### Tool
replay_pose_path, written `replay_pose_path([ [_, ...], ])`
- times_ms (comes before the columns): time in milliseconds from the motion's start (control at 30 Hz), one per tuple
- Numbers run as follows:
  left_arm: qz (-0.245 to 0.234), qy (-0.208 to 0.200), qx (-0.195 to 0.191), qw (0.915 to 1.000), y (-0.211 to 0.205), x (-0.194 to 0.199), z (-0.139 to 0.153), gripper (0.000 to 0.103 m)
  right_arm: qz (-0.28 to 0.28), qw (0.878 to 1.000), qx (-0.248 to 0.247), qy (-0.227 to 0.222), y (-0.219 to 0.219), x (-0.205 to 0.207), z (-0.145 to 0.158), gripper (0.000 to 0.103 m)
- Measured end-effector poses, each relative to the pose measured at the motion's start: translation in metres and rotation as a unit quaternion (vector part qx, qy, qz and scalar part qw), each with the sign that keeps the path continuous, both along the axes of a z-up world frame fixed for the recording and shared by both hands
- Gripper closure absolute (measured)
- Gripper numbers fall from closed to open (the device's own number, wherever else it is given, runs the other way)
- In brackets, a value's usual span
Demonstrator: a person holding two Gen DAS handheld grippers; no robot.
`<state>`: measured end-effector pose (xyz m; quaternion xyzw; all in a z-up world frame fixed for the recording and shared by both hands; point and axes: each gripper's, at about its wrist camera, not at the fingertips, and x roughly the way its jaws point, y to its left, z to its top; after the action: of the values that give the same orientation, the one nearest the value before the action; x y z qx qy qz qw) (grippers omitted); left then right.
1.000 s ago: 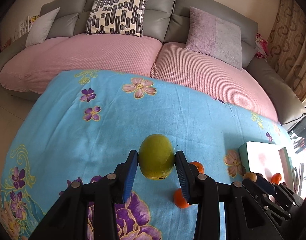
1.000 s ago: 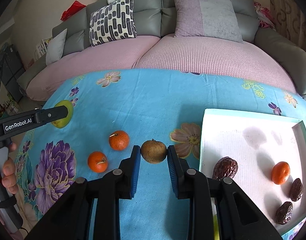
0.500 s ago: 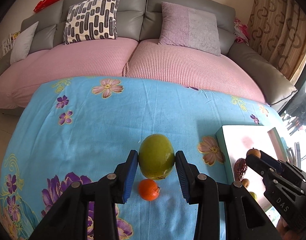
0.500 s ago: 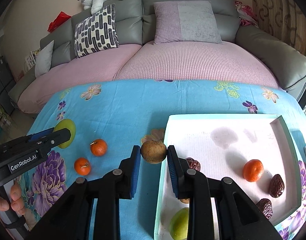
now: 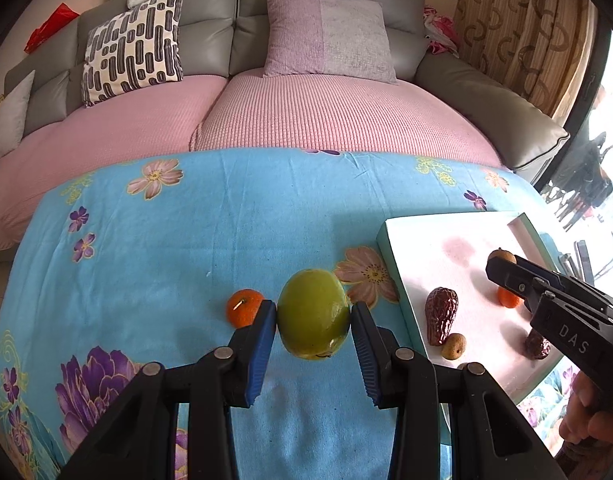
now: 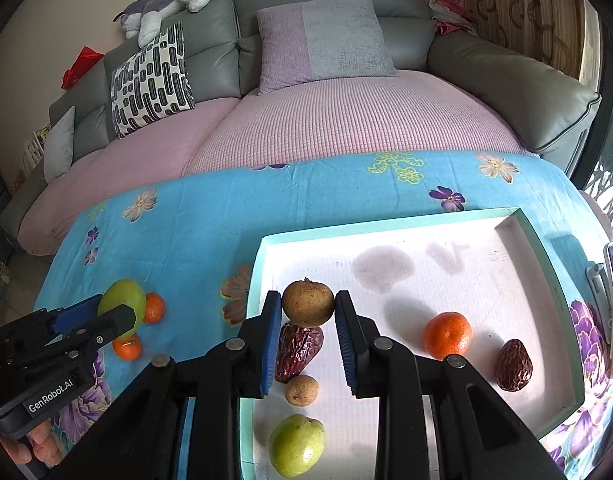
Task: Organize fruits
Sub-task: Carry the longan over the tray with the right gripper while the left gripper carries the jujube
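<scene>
The left claw (image 5: pixel 313 320) pinches a green fruit (image 5: pixel 313 314) above the blue cloth (image 5: pixel 186 240). Only the right view shows the right claw (image 6: pixel 308 310) pinching a brown fruit (image 6: pixel 307 302) over the tray (image 6: pixel 386 222).

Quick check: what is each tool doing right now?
Left tool: shut on the green fruit.
Right tool: shut on the brown fruit.

A tray (image 6: pixel 458 219) lies on the tablecloth (image 6: pixel 210 216) at its right side, with a sofa (image 6: pixel 346 120) behind the table. In the tray lie a mandarin (image 6: pixel 447 335), two dates (image 6: pixel 296 350) (image 6: pixel 513 365), a longan (image 6: pixel 301 390) and, nearest the camera, a guava (image 6: pixel 296 444). Left of the tray, on the cloth, two mandarins (image 6: pixel 153 307) (image 6: pixel 127 347) lie close together (one behind the other). On the sofa back rests a plush toy (image 6: pixel 166 0), above a cushion (image 6: pixel 152 80).
</scene>
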<state>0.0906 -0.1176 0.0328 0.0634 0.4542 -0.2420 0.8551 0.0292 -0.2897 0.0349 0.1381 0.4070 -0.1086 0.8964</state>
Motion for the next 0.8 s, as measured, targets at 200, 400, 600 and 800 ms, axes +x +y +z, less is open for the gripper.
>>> replay_pose_path([
  [200,-0.022,0.002,0.005,0.9997,-0.021,-0.005,0.0,0.062,-0.054,0.998,-0.005,0.013,-0.039,-0.011,-0.004,0.074],
  [400,-0.056,0.003,0.002,0.9984,-0.053,-0.009,0.005,0.062,-0.12,0.993,-0.004,0.017,-0.083,-0.031,-0.007,0.074],
  [600,-0.094,-0.01,0.004,0.9955,-0.093,-0.011,0.011,0.062,-0.161,0.987,-0.007,0.01,-0.112,-0.044,-0.011,0.074],
  [800,-0.118,-0.012,0.012,0.9929,-0.125,-0.009,0.006,0.062,-0.169,0.985,-0.013,0.006,-0.125,-0.044,-0.017,0.074],
])
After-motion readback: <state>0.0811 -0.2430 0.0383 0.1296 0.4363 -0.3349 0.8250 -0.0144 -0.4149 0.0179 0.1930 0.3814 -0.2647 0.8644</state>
